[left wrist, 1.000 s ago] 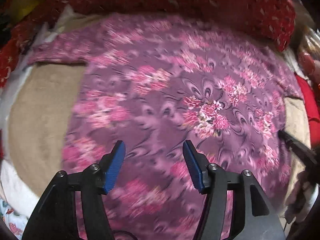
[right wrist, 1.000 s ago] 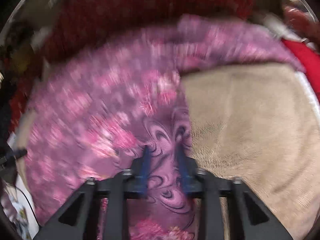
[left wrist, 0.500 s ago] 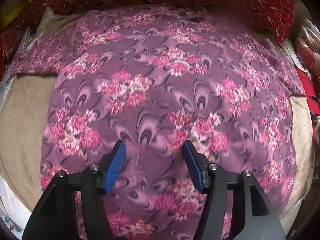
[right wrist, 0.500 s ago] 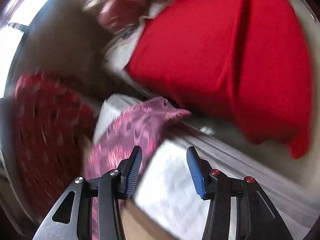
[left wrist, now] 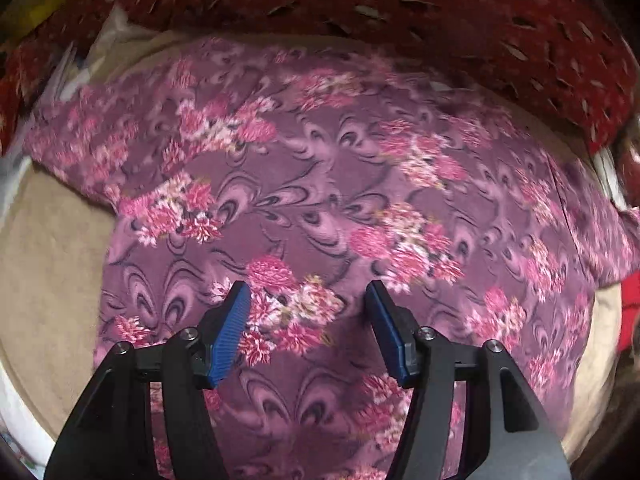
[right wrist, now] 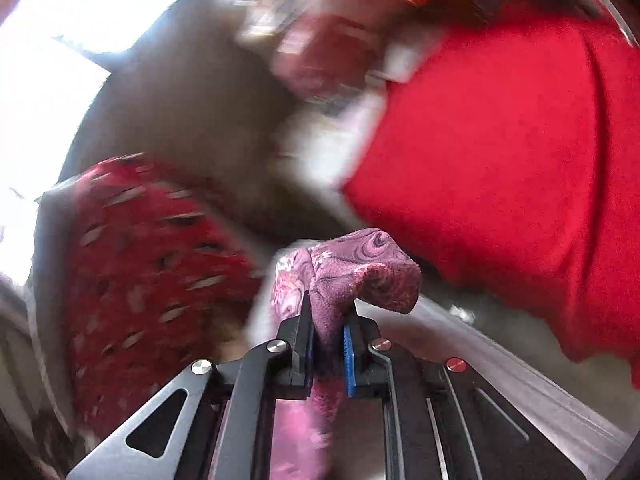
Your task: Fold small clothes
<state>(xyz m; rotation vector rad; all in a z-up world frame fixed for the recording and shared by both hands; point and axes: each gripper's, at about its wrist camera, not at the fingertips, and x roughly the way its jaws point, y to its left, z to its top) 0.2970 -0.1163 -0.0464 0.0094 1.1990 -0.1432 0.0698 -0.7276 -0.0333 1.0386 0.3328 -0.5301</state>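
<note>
In the left wrist view, the purple floral garment (left wrist: 340,184) lies spread flat over a beige blanket (left wrist: 52,264), with a red patterned cloth (left wrist: 400,8) beyond its far edge. The left claw (left wrist: 307,320) hangs over the garment, its blue pads spread apart and holding nothing.

In the right wrist view, the right claw (right wrist: 327,330) is pinching a bunched fold of the garment (right wrist: 360,272), which stands out past the pads. A plain red cloth (right wrist: 500,160) lies beyond the garment to its right; the red patterned cloth (right wrist: 140,260) is to its left.

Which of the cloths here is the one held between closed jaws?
The purple flowered cloth: the right gripper pinches a bunch of it. The plain red cloth and the spotted red cloth lie untouched.
</note>
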